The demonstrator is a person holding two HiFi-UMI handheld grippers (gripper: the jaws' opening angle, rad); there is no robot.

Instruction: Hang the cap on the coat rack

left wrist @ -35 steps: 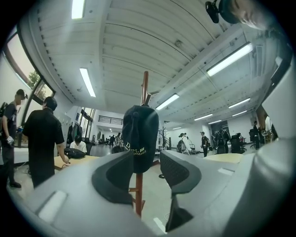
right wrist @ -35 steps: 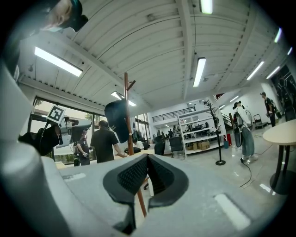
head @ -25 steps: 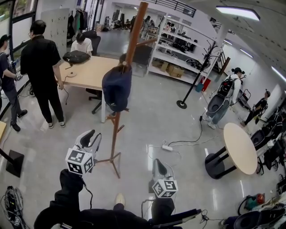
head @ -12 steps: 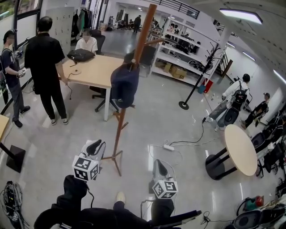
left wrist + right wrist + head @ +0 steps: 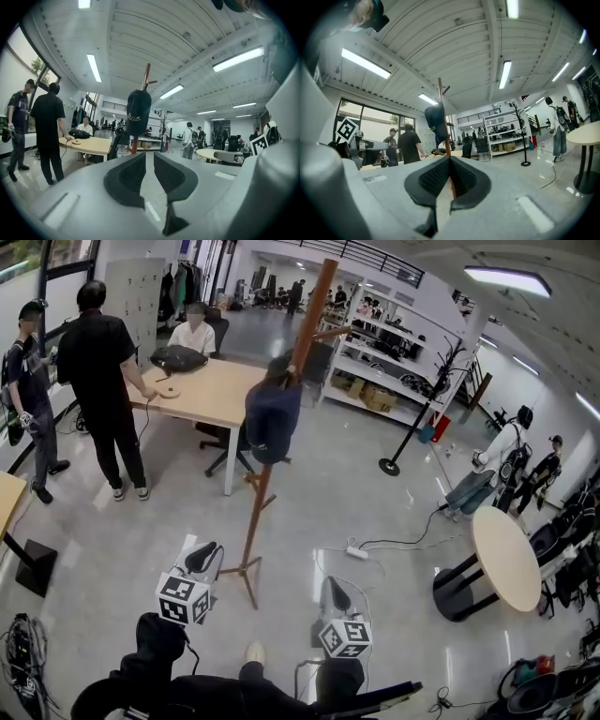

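A dark blue cap (image 5: 273,418) hangs on a peg of the wooden coat rack (image 5: 259,512) at the centre of the head view, its crown against the pole about halfway up, above the rack's spread feet on the glossy grey floor (image 5: 309,484). Both grippers are low in that frame and well apart from the rack. The left gripper (image 5: 202,557) is at lower left near the rack's base, and the right gripper (image 5: 333,594) is at lower centre. In the left gripper view the left gripper (image 5: 149,161) shows its dark jaws closing with a narrow slit between them and nothing in it; the cap (image 5: 138,110) and the coat rack (image 5: 146,77) stand beyond, at the middle of the frame. In the right gripper view the right gripper (image 5: 449,161) has its jaws pressed together and empty, with the cap (image 5: 436,119) on the coat rack (image 5: 440,91) just above them in the frame. At upper left of the head view a person in black (image 5: 108,362) stands beside a wooden surface (image 5: 211,390) that carries a black bag (image 5: 178,358). A round table (image 5: 506,549) stands at the right edge.
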